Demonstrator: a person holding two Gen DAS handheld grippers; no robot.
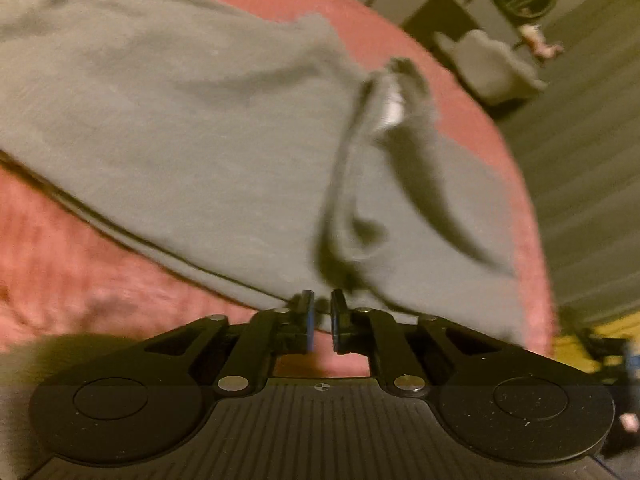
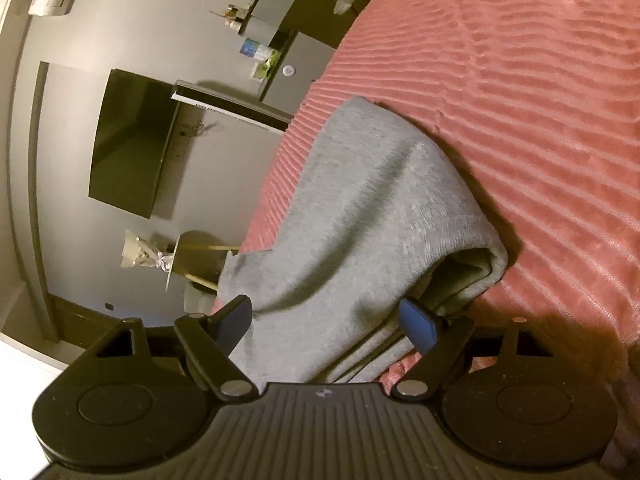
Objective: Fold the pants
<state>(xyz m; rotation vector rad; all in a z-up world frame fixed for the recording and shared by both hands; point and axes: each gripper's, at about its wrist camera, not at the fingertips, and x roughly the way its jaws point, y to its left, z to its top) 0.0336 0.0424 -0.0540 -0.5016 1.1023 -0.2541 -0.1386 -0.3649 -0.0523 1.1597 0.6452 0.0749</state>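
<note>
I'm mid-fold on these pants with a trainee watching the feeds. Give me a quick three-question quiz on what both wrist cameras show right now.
1. True or false: the right gripper has its jaws spread wide, with the grey knit sweatpants lying between them.
2. Multiple choice: what do the pants rest on? A) a wooden floor B) a pink ribbed plush bedspread C) a white table
3. Short answer: in the left wrist view, how do the jaws of the left gripper stand?

Key
1. True; its blue pads do not press on the cloth.
2. B
3. Nearly shut, with a narrow gap, at the pants' near edge; blur hides whether they pinch cloth.
</note>
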